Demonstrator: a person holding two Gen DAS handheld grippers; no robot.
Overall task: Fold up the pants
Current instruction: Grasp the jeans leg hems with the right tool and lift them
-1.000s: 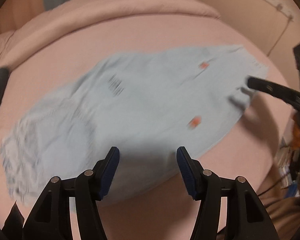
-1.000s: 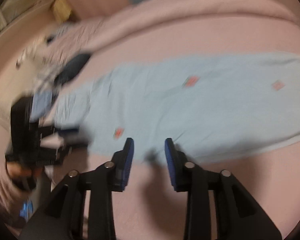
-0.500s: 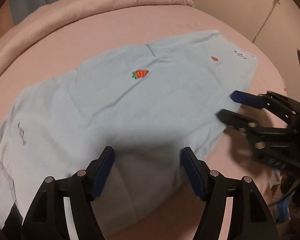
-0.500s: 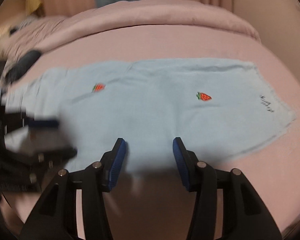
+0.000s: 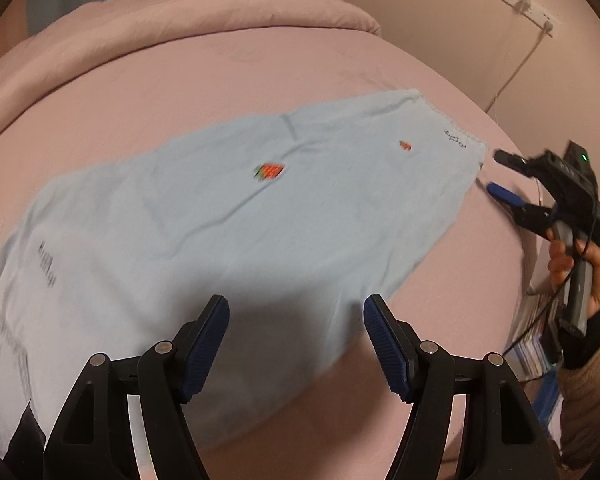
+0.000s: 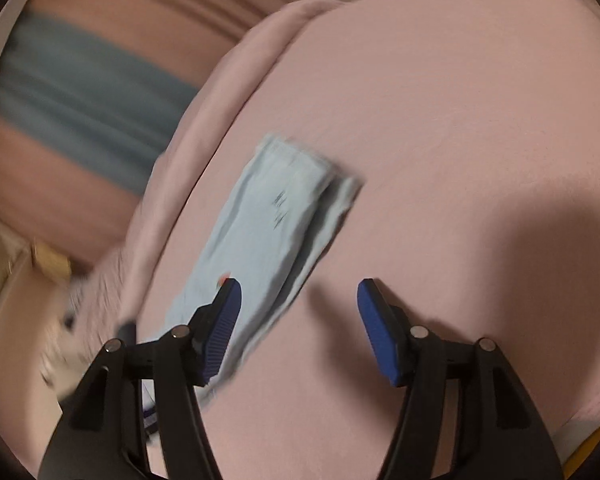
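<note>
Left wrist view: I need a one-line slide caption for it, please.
Open left gripper above light blue pants spread on a pink bed; open right gripper nears the hem.

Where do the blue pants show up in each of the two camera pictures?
Left wrist view: the pants fill the middle, spread flat from lower left to upper right, beyond the open left gripper.
Right wrist view: the pants lie as a narrow strip left of centre, running behind the left finger of the open right gripper.
Shared landmark: the pink bed under them.

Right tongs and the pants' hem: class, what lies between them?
Only bare pink bed sheet separates the open right tongs from the pants, per the left wrist view.
</note>
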